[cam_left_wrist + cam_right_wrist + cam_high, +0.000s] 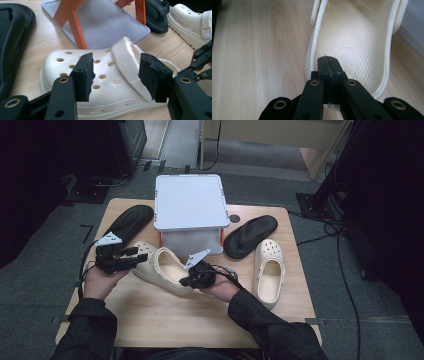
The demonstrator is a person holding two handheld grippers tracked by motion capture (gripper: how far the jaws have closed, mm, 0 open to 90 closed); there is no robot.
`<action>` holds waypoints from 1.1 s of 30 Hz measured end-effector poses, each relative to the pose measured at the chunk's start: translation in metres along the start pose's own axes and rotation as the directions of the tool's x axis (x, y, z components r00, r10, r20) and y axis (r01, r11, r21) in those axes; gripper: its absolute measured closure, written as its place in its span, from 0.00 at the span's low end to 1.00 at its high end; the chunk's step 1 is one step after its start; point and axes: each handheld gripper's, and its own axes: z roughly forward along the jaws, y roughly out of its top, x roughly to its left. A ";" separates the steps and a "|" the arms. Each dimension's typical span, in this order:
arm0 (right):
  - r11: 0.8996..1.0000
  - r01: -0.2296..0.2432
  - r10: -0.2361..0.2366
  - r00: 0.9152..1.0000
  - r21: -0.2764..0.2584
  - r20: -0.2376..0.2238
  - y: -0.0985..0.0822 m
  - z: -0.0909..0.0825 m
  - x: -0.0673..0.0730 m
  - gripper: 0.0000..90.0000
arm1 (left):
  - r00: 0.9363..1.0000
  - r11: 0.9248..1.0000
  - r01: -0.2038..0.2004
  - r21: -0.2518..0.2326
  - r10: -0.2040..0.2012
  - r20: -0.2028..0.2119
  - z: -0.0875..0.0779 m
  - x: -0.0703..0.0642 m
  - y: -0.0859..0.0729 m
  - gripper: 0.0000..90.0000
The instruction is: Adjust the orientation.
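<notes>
On the tabletop (150, 320) the cream clog (162, 267) lies at 6 o'clock from the grey stand (189, 202), right gripper (186, 281) clamped on its heel rim, left gripper (141, 254) gaping wide at its toe.

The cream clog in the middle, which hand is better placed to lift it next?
Probably the right. The right gripper is shut on the heel rim of the clog, while the left gripper stands open around its toe, pads off it.
</notes>
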 end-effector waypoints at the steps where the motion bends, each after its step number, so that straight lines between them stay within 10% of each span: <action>1: 1.000 -0.005 0.005 1.000 0.007 -0.003 -0.003 -0.003 0.002 1.00 | 1.000 1.000 -0.001 0.002 0.001 -0.002 0.000 0.000 0.000 0.50; 22: 0.999 -0.032 0.032 0.999 -0.010 -0.041 -0.034 -0.022 0.028 1.00 | 0.999 0.998 0.000 0.070 0.004 -0.052 0.012 0.018 -0.017 0.63; 33: 0.980 -0.056 0.077 0.992 -0.192 0.100 -0.037 -0.047 0.008 0.98 | 0.999 0.993 0.035 0.114 -0.030 -0.044 0.018 0.030 -0.030 0.72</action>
